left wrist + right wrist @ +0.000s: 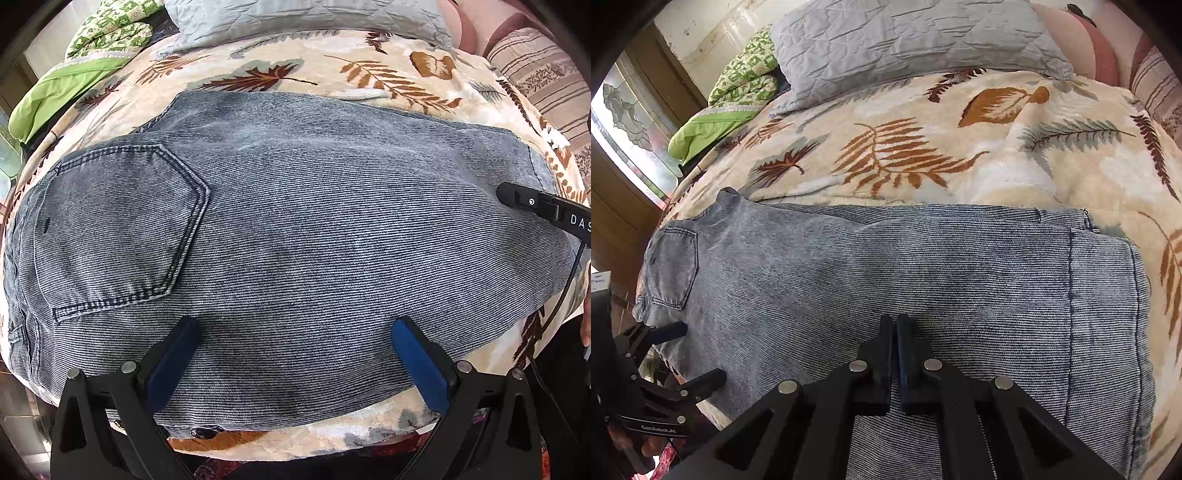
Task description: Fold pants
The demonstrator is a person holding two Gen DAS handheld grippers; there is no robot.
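The pants (886, 266) are laid flat across the near part of a bed, on a blanket (923, 147), waistband end to the left and hems to the right. Behind them, a pillow (905, 40) is set at the head of the bed, with a bundled quilt (738, 85) to its left. The left tool (295, 354) is held over the pocket end, the right tool (895, 332) over the legs.

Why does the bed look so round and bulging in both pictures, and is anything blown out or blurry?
Left wrist view: the fisheye lens bulges the jeans and blanket, with dark corners; the denim stays sharp. Right wrist view: same bending, and the window at the left glares white, while the pillow is evenly lit.
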